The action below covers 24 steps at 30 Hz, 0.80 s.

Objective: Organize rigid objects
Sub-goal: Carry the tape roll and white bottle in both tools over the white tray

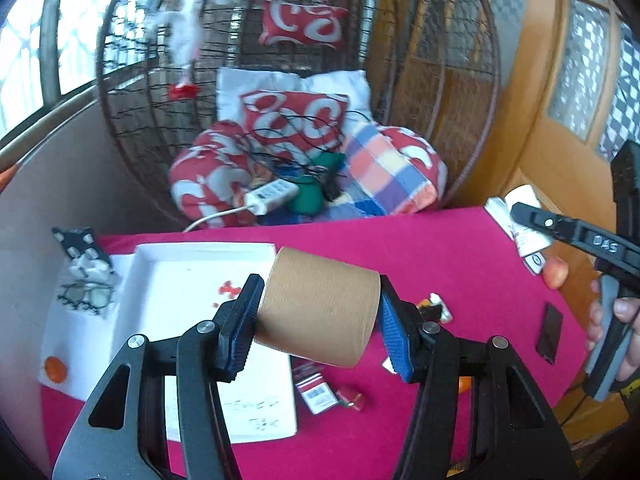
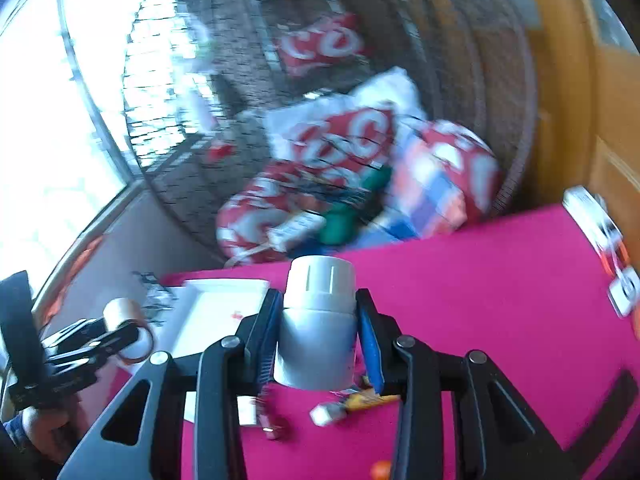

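Note:
A brown roll of tape (image 1: 318, 306) hangs above the magenta tablecloth (image 1: 460, 264), with my left gripper (image 1: 316, 320) shut on its two flat ends. Below and left of it lies a white tray (image 1: 160, 251) with red specks inside. My right gripper (image 2: 320, 332) is shut on a grey bottle (image 2: 316, 344) with a white ribbed cap, held upright above the cloth (image 2: 480, 300). The right wrist view is blurred; it shows the left gripper (image 2: 120, 334) with the tape roll (image 2: 126, 314) at far left, beside the tray (image 2: 224, 285). One finger (image 1: 560, 228) of the right gripper shows at right.
Small items lie on the cloth: a red-and-white packet (image 1: 316, 392), a red piece (image 1: 352, 398), a black flat bar (image 1: 550, 332), an orange ball (image 1: 56, 368). White boxes (image 1: 520, 236) sit at the far right edge. A wicker chair with cushions (image 1: 296, 116) stands behind the table.

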Tool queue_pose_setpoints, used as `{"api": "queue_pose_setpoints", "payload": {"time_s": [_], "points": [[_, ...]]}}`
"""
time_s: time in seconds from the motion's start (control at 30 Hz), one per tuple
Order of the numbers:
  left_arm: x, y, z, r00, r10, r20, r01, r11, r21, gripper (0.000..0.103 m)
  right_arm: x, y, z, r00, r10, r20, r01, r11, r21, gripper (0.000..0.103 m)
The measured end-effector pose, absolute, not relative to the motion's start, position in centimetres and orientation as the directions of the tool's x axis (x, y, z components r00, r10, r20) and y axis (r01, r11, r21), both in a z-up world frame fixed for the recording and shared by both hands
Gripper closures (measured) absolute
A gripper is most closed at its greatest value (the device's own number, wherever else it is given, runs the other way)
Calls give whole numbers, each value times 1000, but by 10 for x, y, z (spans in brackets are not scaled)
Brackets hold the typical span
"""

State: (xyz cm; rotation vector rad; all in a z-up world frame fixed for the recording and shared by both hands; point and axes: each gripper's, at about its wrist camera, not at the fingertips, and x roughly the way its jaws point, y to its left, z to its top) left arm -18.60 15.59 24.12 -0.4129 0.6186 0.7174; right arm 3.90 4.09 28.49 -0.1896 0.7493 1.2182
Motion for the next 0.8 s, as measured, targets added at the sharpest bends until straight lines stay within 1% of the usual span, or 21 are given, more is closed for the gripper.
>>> {"api": "queue_pose_setpoints", "payload": {"time_s": [0.1,0.23,0.4,0.57,0.63,0.8], "points": [[-205,163,240,566,501,-655,-746,649,-148,47,23,59,288,107,787,-607,-921,308,237,66],[-229,170,240,540,530,-654,-778,611,-148,47,6,77,280,59,778,-625,-936,261,236,66],[-251,179,240,517,551,-655,-801,582,-142,47,-16,96,267,12,761,-648,-945,221,243,66],[-271,192,241,497,569,-656,-817,562,-131,48,-37,112,264,-24,759,-651,-954,178,243,66],[-277,200,240,486,577,-657,-820,560,-116,50,-45,121,261,-36,756,-653,-958,159,237,66],[-291,219,235,464,582,-668,-829,551,-96,51,-67,153,245,-67,734,-676,-963,129,236,66]]}}
